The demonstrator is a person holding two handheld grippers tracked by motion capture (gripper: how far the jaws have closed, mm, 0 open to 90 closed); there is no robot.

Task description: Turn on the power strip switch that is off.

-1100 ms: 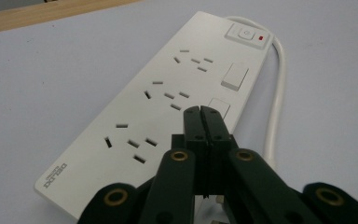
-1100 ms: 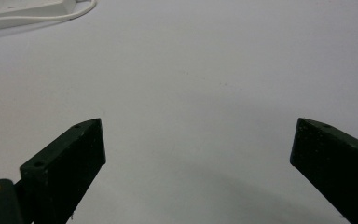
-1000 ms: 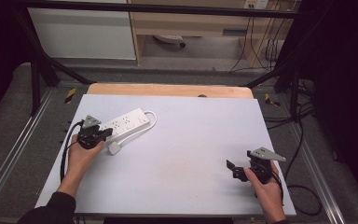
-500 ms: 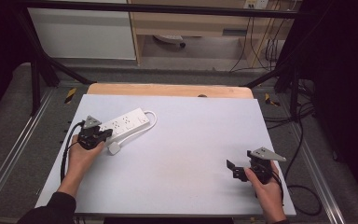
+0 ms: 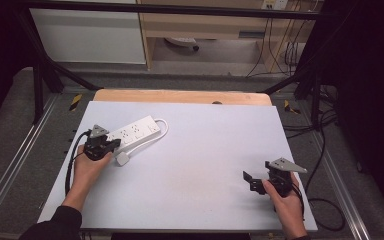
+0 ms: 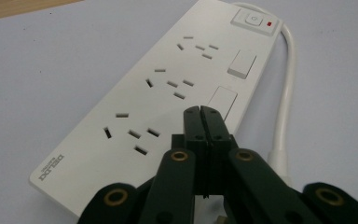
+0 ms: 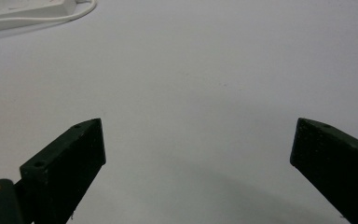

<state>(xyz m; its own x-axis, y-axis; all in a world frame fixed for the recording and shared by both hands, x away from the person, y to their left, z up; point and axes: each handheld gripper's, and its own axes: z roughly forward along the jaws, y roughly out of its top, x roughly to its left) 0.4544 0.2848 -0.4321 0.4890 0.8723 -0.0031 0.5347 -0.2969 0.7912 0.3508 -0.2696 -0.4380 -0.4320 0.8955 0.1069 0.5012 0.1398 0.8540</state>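
At left of the high view, the left hand-held gripper (image 5: 111, 145), jaws closed empty, sits over the power strip (image 5: 135, 131); the right hand-held gripper (image 5: 250, 180), lower right, gapes wide.

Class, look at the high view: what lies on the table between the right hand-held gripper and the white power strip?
Nothing: between the right hand-held gripper and the power strip the high view shows only bare table.

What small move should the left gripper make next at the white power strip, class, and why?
Probably ease the left gripper forward and down onto a rocker switch of the power strip. Its fingers are pressed shut into one tip, poised over the strip beside that switch, which suits pressing rather than grasping. The right gripper waits open over bare table.
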